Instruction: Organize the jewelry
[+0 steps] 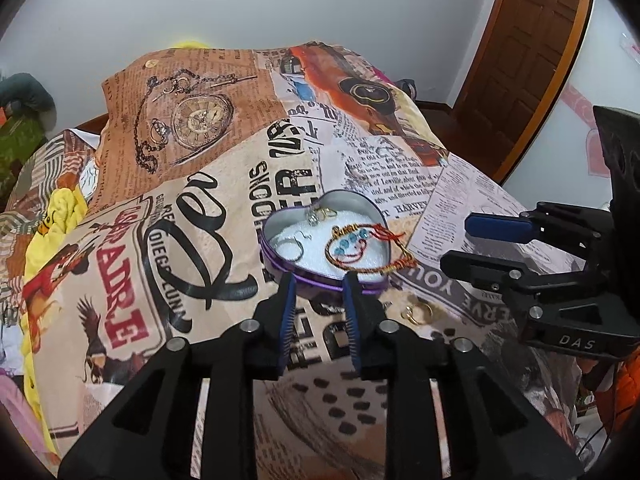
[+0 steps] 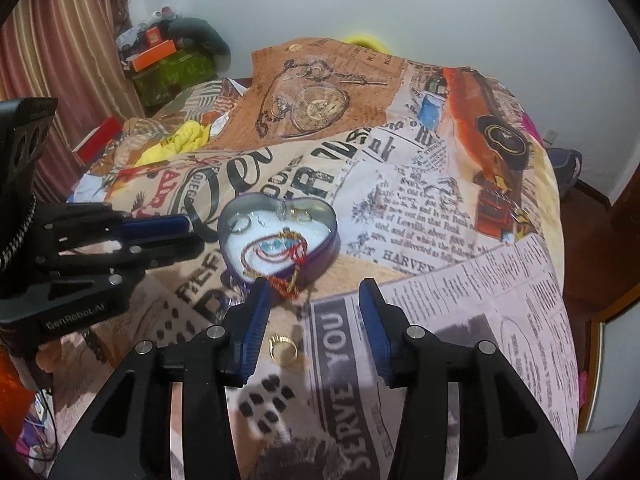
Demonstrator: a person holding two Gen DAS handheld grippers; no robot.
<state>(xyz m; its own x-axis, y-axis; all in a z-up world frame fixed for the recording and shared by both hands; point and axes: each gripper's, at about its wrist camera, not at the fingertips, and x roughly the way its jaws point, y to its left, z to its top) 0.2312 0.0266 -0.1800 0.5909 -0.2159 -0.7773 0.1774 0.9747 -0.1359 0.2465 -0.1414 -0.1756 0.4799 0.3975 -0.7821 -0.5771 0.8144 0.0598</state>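
Note:
A purple heart-shaped tin (image 1: 276, 262) (image 2: 326, 236) with white padding sits on the printed bedspread. In it lie silver rings (image 1: 298, 246) (image 2: 240, 224), small gold pieces (image 1: 320, 214) (image 2: 298, 214) and a gold bracelet with blue beads and red thread (image 1: 360, 246) (image 2: 280, 252), whose red end hangs over the tin's rim. A gold ring (image 1: 418, 314) (image 2: 283, 348) lies on the bedspread outside the tin. My left gripper (image 1: 320, 280) (image 2: 188, 236) is open and empty just before the tin. My right gripper (image 2: 314, 286) (image 1: 456, 242) is open and empty above the gold ring.
The bedspread (image 1: 180, 208) (image 2: 460, 240) covers a bed against a white wall. Yellow cloth (image 2: 180, 142) and boxes (image 2: 168, 64) lie at the far left, beside a curtain (image 2: 60, 60). A wooden door (image 1: 532, 52) stands at the right.

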